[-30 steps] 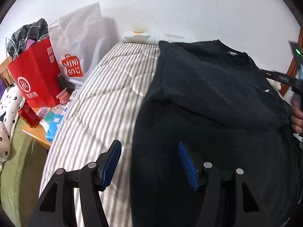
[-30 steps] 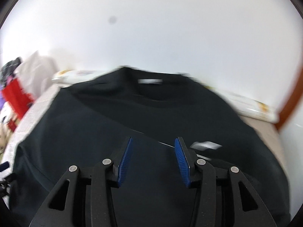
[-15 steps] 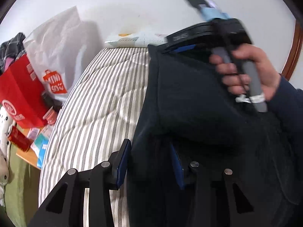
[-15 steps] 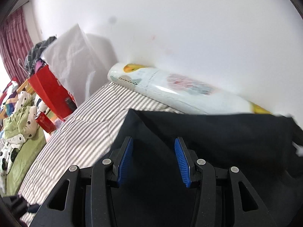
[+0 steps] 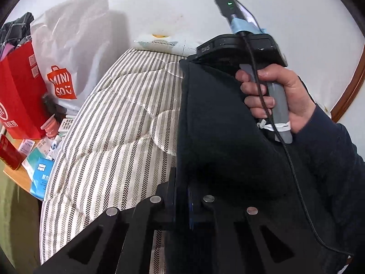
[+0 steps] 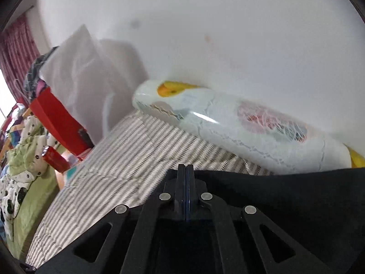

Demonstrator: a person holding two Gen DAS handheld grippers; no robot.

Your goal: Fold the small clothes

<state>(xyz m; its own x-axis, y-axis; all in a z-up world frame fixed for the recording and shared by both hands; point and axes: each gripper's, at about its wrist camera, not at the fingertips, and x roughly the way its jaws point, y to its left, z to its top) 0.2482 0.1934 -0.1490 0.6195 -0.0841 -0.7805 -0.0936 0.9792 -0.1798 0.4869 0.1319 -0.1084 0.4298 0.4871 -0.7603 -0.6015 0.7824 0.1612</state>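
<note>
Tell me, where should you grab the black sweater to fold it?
Probably along the black sweater's long side edge beside the striped mattress, coming from that open side. The edge lies straight and free; the left gripper pinches it near.

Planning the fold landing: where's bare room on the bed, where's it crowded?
Free: the striped mattress strip between the black shirt edge and the side table, up to the plastic pack at the wall. Crowded: the table, with red bag, white bag and boxes.
</note>
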